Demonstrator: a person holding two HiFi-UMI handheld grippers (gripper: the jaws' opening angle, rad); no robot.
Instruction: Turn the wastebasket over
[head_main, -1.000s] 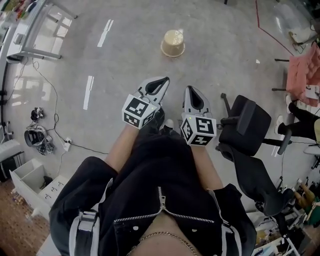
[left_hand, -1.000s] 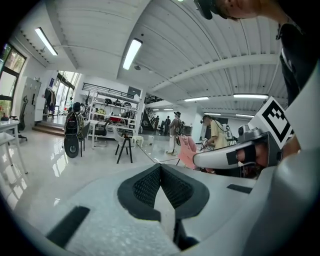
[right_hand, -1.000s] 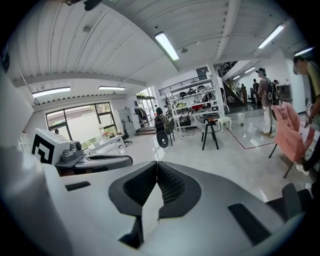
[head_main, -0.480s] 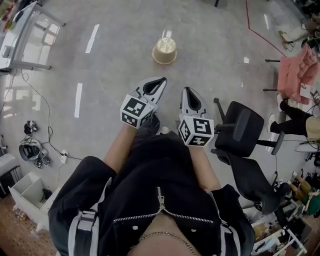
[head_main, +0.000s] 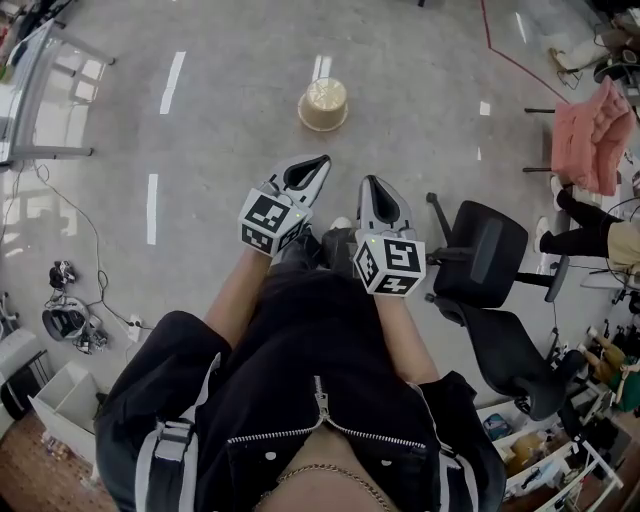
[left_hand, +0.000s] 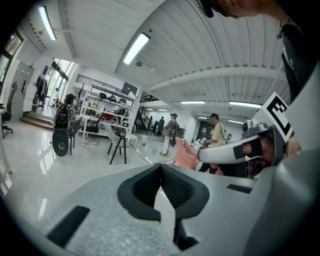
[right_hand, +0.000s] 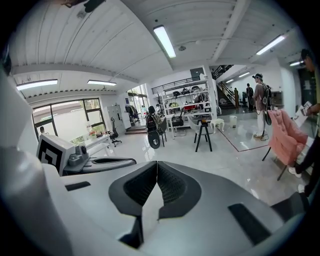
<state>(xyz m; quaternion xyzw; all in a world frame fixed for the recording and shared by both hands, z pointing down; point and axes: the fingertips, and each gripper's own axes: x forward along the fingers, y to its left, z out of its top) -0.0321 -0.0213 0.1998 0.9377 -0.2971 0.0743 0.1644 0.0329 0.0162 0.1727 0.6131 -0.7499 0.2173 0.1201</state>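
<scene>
A beige wastebasket (head_main: 322, 103) stands on the grey floor ahead of me, seen only in the head view. My left gripper (head_main: 318, 161) and right gripper (head_main: 369, 183) are held side by side in front of my body. They point toward the basket, well short of it. Both are shut, with nothing between the jaws. In the left gripper view the left gripper (left_hand: 161, 168) has its black pads meeting, and the right gripper (left_hand: 235, 150) shows beside it. The right gripper view shows the right gripper (right_hand: 157, 165) shut, with the left gripper (right_hand: 95, 161) to its left.
A black office chair (head_main: 482, 256) stands close on my right, with a pink chair (head_main: 586, 134) and a seated person's legs (head_main: 590, 235) beyond it. Cables and gear (head_main: 66, 316) lie on the floor at left, near a metal table frame (head_main: 40, 90). Further into the room are shelves (right_hand: 185, 107) and people.
I have moved forward across the floor with both grippers still shut. In the head view the wastebasket has shifted left and slightly lower, and the black chair has drawn level with me.
</scene>
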